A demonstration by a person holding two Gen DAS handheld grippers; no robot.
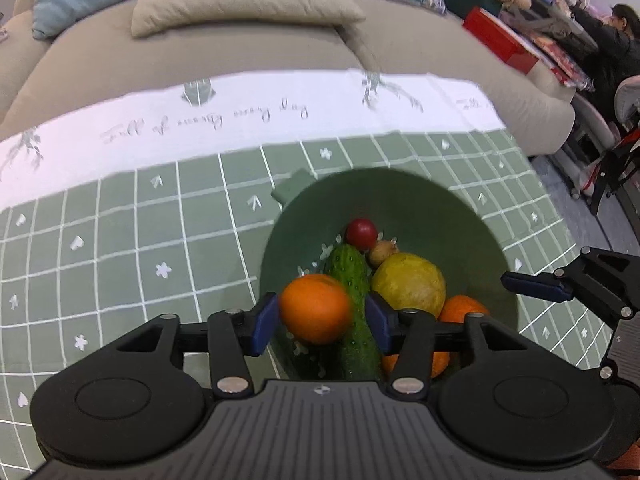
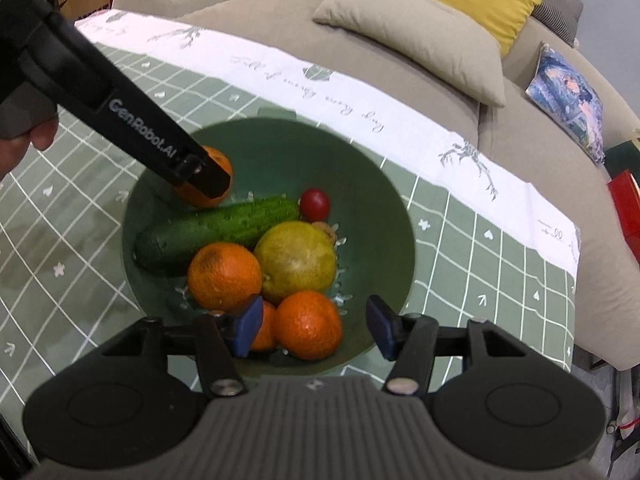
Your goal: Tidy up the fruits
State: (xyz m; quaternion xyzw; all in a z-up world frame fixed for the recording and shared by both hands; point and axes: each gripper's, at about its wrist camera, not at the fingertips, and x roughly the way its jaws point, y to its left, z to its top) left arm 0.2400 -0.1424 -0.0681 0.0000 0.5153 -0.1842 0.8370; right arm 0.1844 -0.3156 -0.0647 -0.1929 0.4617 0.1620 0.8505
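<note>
A green bowl [image 1: 472, 216] [image 2: 372, 184] sits on the checked tablecloth and holds a cucumber [image 1: 352, 280] [image 2: 216, 228], a yellow-green round fruit [image 1: 410, 282] [image 2: 296, 258], a red cherry tomato [image 1: 361, 233] [image 2: 315, 203], a small brown item [image 1: 382, 250] and oranges [image 2: 224, 276] [image 2: 310, 324]. My left gripper [image 1: 322, 322] holds an orange [image 1: 316, 308] between its blue pads over the bowl's near edge; this orange also shows in the right wrist view [image 2: 218, 160]. My right gripper [image 2: 314, 326] is open over the bowl's rim, an orange between its spread pads.
A green and white tablecloth [image 1: 120, 240] [image 2: 480, 248] covers the table. A beige sofa [image 1: 200, 52] [image 2: 400, 28] with cushions lies behind it. A red box [image 1: 500, 40] and shelves stand at the right. A person [image 1: 616, 40] sits far right.
</note>
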